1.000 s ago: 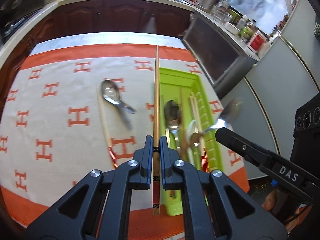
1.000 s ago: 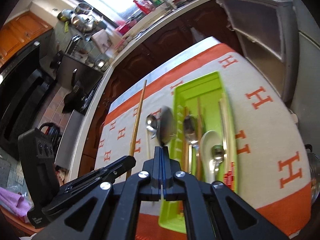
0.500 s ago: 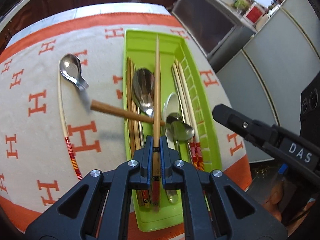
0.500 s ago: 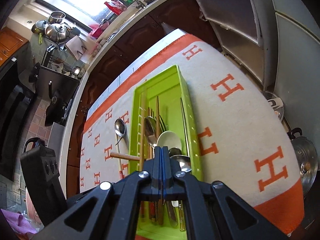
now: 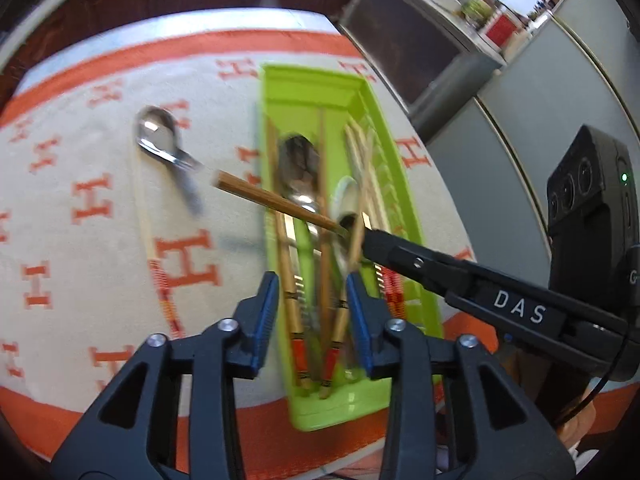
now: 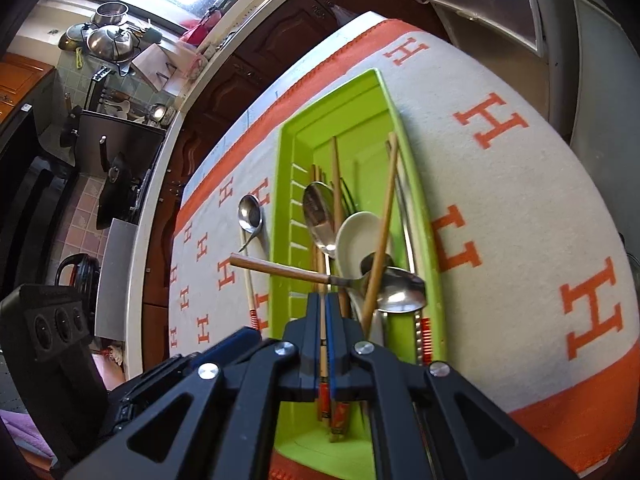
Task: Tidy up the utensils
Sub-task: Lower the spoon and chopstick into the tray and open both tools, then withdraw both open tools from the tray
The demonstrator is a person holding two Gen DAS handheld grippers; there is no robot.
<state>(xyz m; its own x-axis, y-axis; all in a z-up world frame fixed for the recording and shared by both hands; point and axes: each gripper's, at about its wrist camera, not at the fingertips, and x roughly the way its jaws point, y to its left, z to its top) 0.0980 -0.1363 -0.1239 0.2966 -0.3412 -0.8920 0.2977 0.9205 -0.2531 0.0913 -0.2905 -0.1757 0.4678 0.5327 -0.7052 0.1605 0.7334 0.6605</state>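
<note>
Left gripper (image 5: pixel 312 280) hanging wide open with nothing between the pads, parked right over the near end of the long lime-green plastic utensil tray (image 5: pixel 312 76). Directly under and ahead of it: brown wooden chopsticks with red-banded ends (image 5: pixel 294 320) lying lengthwise in the tray, lined up with the long slots, which looks like the whole point of coming in along that axis.

Right gripper (image 6: pixel 323 300) squeezed almost shut, only a thin slit left. A tan strip shows in that slit, but honestly can't tell whether that's a stick being pinched or just one seen through the gap.

Just past its tip, a bit messy: a steel spoon with a wooden handle (image 6: pixel 280 268) lying crosswise, bowl inside the tray, handle poking out over the rim to the left. Also a pale chopstick (image 6: pixel 382 220) tilted diagonally over a white ceramic spoon (image 6: pixel 356 240). Probably both need straightening.

Off to the left of both grippers, out on the white-and-orange H-patterned cloth (image 5: pixel 100 208) covering the counter: a shiny metal soup spoon (image 5: pixel 158 136) and a pale chopstick with a red-striped end (image 5: pixel 146 232). Not done yet, I'd guess.
</note>
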